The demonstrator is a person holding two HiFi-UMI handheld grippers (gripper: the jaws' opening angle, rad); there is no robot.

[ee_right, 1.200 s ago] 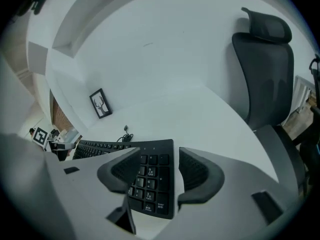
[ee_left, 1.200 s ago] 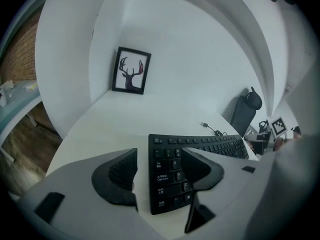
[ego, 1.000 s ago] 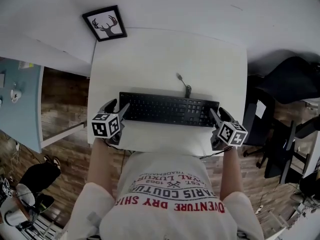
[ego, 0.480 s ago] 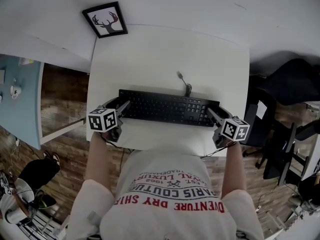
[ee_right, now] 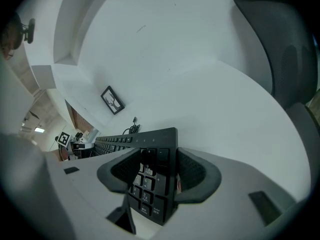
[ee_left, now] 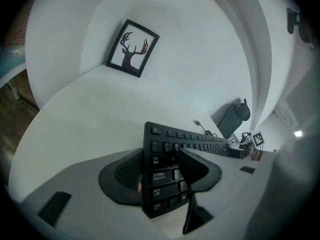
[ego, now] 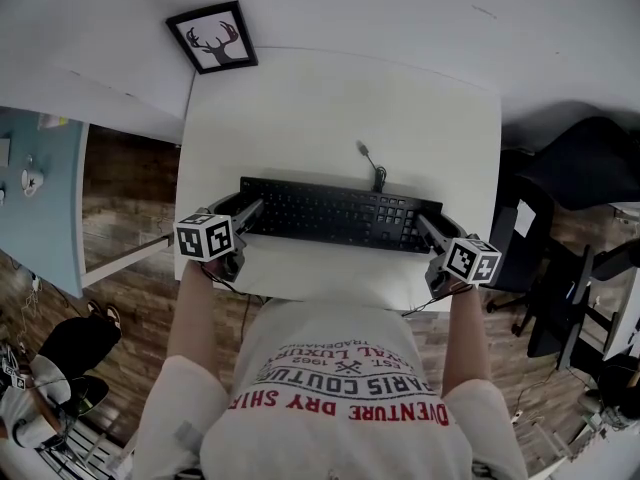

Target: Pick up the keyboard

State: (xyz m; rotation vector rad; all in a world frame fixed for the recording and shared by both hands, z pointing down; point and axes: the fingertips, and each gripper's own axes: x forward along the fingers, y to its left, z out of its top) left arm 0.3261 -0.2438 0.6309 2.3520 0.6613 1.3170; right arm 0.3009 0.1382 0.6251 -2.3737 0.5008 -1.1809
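A black keyboard [ego: 330, 215] lies flat on the white table [ego: 330, 108], its cable [ego: 370, 163] trailing toward the far edge. My left gripper [ego: 240, 211] straddles the keyboard's left end. In the left gripper view the keyboard [ee_left: 165, 149] stands between the jaws of the left gripper [ee_left: 161, 156], which are closing, one pad over the keys and one at the outer side. My right gripper [ego: 427, 225] straddles the right end. In the right gripper view the number-pad end of the keyboard [ee_right: 150, 184] sits between the jaws of the right gripper [ee_right: 159, 156], with a thin gap at the outer pad.
A framed deer picture [ego: 212, 38] leans at the table's far left corner. A black office chair [ego: 585, 163] stands to the right of the table, and a light blue table [ego: 40, 198] to the left. Wooden floor shows on both sides.
The left gripper has rolled a little and its jaws have narrowed around the keyboard's left end. The right gripper has tilted slightly. The keyboard has stayed on the table.
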